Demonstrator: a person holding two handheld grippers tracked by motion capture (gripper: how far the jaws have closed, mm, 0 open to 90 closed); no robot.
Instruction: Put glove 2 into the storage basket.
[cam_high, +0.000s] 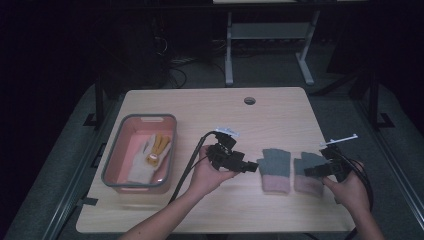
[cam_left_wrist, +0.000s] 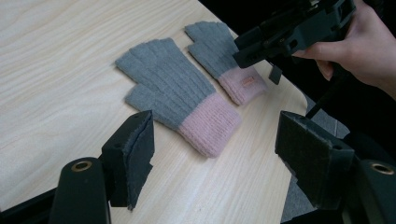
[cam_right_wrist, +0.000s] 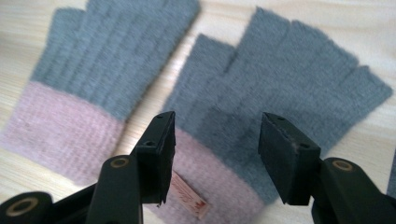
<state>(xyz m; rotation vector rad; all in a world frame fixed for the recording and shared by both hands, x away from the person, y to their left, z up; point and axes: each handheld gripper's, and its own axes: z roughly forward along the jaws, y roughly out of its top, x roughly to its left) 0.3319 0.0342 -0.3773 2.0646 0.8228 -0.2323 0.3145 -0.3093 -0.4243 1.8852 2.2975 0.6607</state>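
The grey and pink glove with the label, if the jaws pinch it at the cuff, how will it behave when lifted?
The labelled glove looks like soft knit lying flat, so it will probably droop limp. Its fuzzy ribbed cuff should hold without slipping. It seems light and unlikely to roll.

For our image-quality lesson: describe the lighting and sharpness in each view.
High view: dim, dark surroundings, the pale wooden table lit. Left gripper view: bright, grey-and-pink knitted gloves crisp. Right gripper view: black jaws sharp, glove edges softly blurred.

Two grey knitted fingerless gloves with pink cuffs lie side by side on the pale wooden table (cam_high: 210, 107): the labelled glove (cam_right_wrist: 280, 84) beneath the right gripper (cam_right_wrist: 215, 154) jaws, the other glove (cam_left_wrist: 177, 93) just ahead of the left gripper (cam_left_wrist: 212, 154) jaws
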